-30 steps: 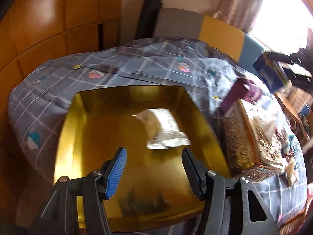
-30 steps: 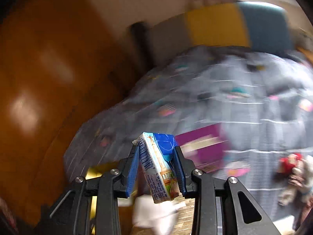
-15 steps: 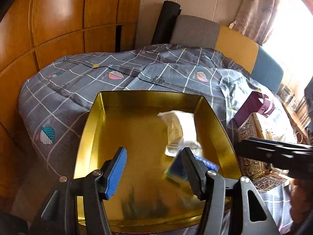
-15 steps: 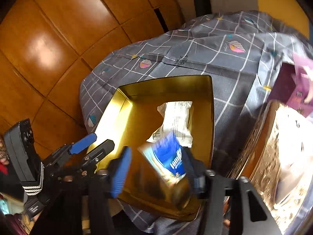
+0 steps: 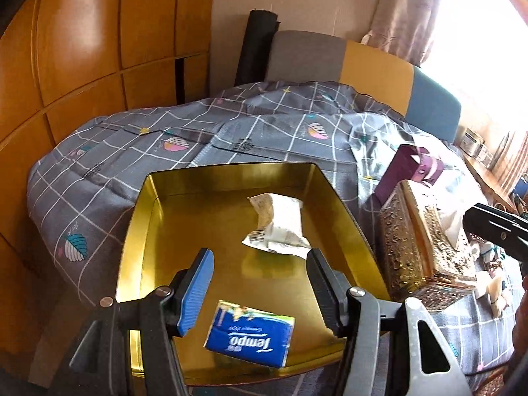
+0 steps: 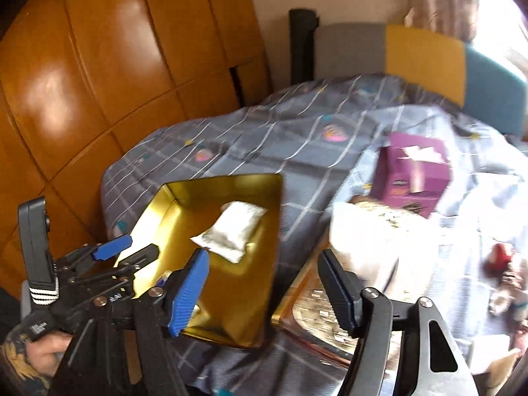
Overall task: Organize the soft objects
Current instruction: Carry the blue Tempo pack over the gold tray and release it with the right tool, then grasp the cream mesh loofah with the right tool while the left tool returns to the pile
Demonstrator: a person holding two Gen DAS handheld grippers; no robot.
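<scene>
Blue Tempo tissue pack (image 5: 249, 333) lies flat in the gold tin (image 5: 138, 231); both grippers' jaws wide, empty.

tin (image 5: 138, 231): shiny gold
tissue pack (image 5: 250, 338): blue, white lettering
packet (image 5: 280, 227): white
bedspread (image 5: 99, 178): grey, white grid, pink and teal leaves
box (image 6: 412, 171): purple

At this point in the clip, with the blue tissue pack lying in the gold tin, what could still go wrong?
1. The gold tin sits on a soft, rumpled quilt; pressing its rim could tip it.
2. The blue tissue pack lies near the tin's front edge, between the left gripper jaws; a forward nudge might shove it.
3. The right gripper is open over the ornate gold box and could knock it.
</scene>
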